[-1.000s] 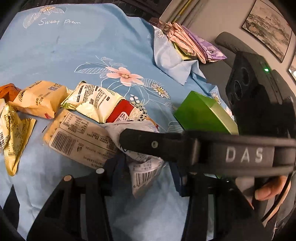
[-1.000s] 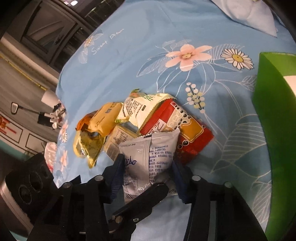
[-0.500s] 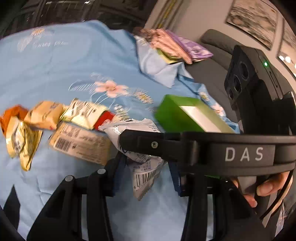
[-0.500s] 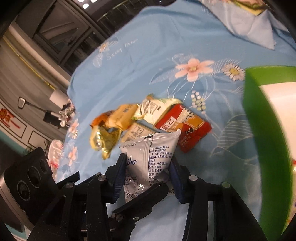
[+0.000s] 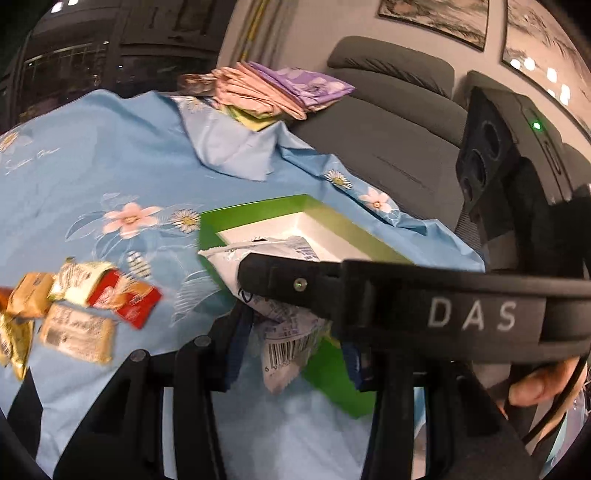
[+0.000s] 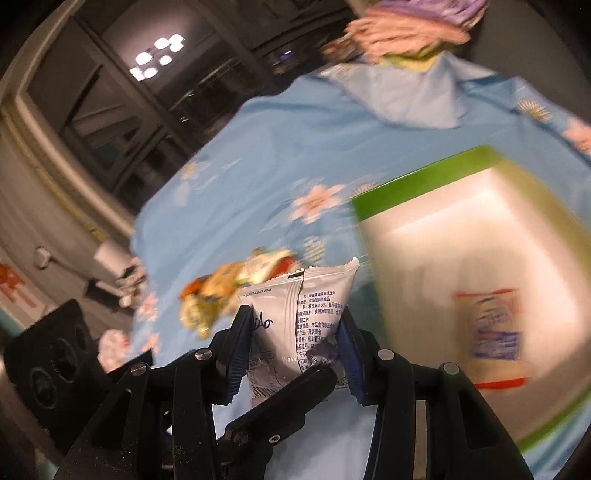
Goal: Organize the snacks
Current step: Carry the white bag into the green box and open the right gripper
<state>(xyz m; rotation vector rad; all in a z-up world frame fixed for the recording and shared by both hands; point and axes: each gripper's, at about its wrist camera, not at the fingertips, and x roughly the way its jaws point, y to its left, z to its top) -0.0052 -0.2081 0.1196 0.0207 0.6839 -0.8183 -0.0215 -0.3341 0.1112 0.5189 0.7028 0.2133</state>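
Up close, the right tool [image 6: 293,343] is clamped on a white snack packet [image 6: 299,321], blue pads pinching both its sides, the packet upright and held above the near edge of the green box [image 5: 258,210]. From the left wrist view, the same packet sits between the left tool [image 5: 291,343] fingers, though whether those fingers grip it cannot be told; the black bar marked DAS [image 5: 424,306] crosses in front and hides part of the box. Inside the white-lined box lies one red-edged packet [image 6: 493,332]. Left of the box, loose snacks [image 5: 66,310] cluster on the blue floral cloth [image 5: 92,166] covering the counter. At the far edge, folded cloths [image 5: 273,88] are piled. Beyond, a grey sofa [image 5: 388,110] and framed pictures [image 5: 436,18].
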